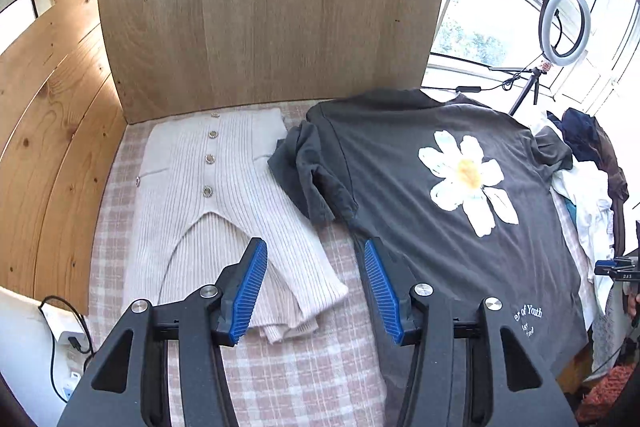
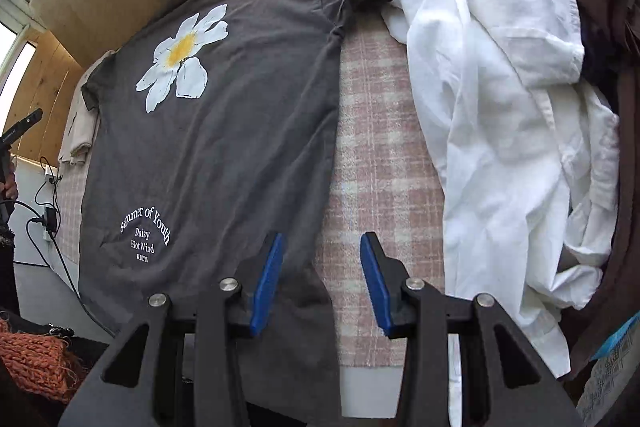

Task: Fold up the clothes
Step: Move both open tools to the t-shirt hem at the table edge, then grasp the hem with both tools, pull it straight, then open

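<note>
A dark grey T-shirt with a white daisy print lies spread flat, print up, on the pink plaid cover. Its left sleeve is bunched beside a folded cream ribbed cardigan. My left gripper hovers open over the gap between cardigan and T-shirt, nothing between its blue pads. In the right wrist view the same T-shirt fills the left half. My right gripper hangs open above the shirt's right hem corner and the plaid cover, holding nothing.
A heap of unfolded clothes, white shirt on top with brown and navy pieces behind, lies right of the T-shirt. A wooden board stands at the back. A ring light is by the window. Cables hang at the left.
</note>
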A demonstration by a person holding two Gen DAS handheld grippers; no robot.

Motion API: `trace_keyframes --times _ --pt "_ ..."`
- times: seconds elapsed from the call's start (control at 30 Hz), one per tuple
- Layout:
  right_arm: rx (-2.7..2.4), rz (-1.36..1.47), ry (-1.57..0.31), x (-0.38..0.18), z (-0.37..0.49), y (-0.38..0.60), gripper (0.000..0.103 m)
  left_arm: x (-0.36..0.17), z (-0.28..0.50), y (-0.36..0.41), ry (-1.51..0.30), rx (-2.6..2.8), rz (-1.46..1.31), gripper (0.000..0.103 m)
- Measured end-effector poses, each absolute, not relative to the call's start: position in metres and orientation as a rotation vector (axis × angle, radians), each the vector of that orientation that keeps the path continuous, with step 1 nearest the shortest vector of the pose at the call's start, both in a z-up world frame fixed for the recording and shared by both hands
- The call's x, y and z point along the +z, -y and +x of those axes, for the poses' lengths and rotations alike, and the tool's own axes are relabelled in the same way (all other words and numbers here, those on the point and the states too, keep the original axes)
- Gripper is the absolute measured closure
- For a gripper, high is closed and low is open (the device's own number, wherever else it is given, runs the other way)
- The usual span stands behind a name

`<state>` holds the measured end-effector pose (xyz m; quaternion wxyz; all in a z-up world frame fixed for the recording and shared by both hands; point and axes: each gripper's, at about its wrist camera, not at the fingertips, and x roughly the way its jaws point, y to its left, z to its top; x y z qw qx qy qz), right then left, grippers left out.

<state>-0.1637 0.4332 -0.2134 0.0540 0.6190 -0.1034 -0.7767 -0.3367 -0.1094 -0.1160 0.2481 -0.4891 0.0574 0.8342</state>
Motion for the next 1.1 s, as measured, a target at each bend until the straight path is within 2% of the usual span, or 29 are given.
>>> trace_keyframes --times 0.17,0.33,0.47,0.67,1.03,1.1 --pt "-2.329 1.946 0.325 -0.238 -0.095 -0.428 0.063 -0.132 -0.261 0.135 -0.016 2.201 -1.432 0.054" --pt "-2.354 1.893 0.244 -0.245 -0.057 -0.429 0.063 -0.149 -0.178 0.159 0.038 2.197 -1.504 0.054" --pt "-2.358 1.838 0.222 -0.249 -0.033 -0.434 0.063 -0.168 -0.12 0.178 0.164 2.161 -1.583 0.054" --pt "-2.346 1.8 0.147 -0.26 -0.02 -0.43 0.063 -0.2 -0.067 0.164 0.036 2.117 -1.655 0.054" --pt "-2.347 1.749 0.126 -0.266 -0.014 -0.415 0.063 -0.24 -0.06 0.124 -0.193 2.08 -1.746 0.056" --pt "-2.349 1.736 0.105 -0.267 -0.013 -0.408 0.069 -0.24 -0.059 0.12 -0.203 2.086 -1.746 0.057"
